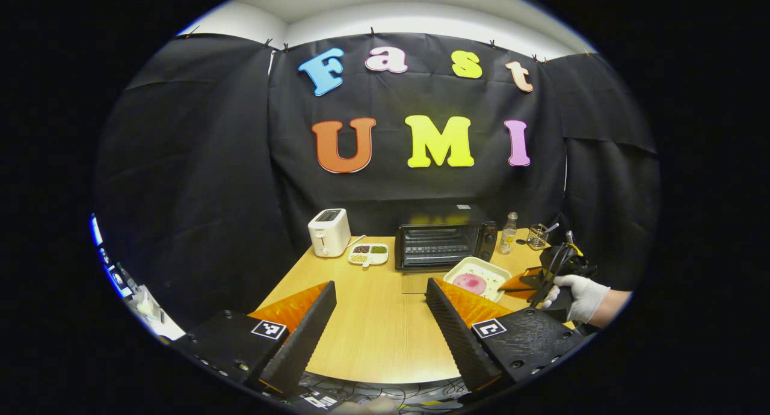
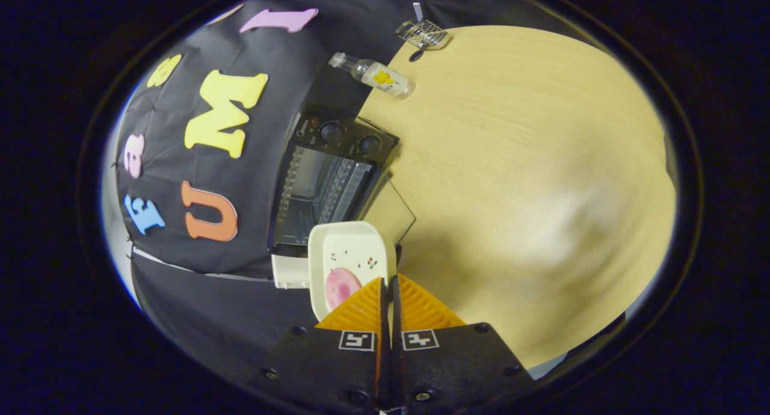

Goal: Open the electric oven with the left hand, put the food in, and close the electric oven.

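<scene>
**A:** Your oven (image 1: 444,245) door's already down, glass flap lying on the table (image 1: 373,325). Your right gripper (image 2: 388,288) is clenched on the rim of the food tray (image 2: 349,258), hanging just in front of the opening. Your left gripper (image 1: 379,310) is spread wide, holding nothing, well back.

**B:** Biggest risk?

**A:** That grip's on one edge only, so the tray could tilt and slide the pink food (image 2: 340,285) off, I reckon. You might also clip the open door going in.
</scene>
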Tool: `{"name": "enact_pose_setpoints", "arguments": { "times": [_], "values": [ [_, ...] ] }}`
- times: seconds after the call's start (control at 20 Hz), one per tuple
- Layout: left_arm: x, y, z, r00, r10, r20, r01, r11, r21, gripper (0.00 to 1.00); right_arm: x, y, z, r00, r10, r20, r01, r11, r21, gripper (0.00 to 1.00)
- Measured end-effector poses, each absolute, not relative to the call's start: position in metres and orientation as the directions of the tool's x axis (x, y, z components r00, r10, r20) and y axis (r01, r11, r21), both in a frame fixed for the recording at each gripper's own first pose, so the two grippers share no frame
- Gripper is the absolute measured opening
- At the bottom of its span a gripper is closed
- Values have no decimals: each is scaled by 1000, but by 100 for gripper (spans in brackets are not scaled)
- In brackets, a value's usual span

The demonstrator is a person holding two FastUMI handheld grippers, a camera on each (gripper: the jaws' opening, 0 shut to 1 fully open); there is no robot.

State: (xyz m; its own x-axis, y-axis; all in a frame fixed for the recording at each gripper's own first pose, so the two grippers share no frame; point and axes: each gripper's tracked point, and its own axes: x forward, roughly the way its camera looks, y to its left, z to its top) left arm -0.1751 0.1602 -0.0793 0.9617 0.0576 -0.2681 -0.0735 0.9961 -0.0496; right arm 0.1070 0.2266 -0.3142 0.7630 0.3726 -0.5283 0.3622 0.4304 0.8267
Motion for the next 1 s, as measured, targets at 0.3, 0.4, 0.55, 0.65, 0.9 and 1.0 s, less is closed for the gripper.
{"name": "enact_pose_setpoints", "arguments": {
  "times": [0.3,0.4,0.55,0.65,0.9,1.0],
  "values": [
    [-183,189,-84,954,107,-281,-132,989,-72,96,151,263,-313,782,347,-517,396,364,843,4],
    [-178,198,-87,946,130,-296,-157,985,-68,96,170,270,-318,785,336,-521,408,353,842,4],
    [-166,208,-91,938,156,-308,-187,979,-74,96,198,274,-324,781,325,-534,437,327,838,4],
    [-156,212,-93,932,174,-317,-207,975,-75,96,219,277,-329,775,324,-542,448,323,834,4],
    [-130,223,-104,907,235,-349,-275,959,-72,97,273,275,-338,777,295,-555,446,364,818,4],
    [-122,229,-110,894,262,-363,-304,950,-64,97,299,274,-334,799,290,-527,417,364,833,4]
  ]
}}
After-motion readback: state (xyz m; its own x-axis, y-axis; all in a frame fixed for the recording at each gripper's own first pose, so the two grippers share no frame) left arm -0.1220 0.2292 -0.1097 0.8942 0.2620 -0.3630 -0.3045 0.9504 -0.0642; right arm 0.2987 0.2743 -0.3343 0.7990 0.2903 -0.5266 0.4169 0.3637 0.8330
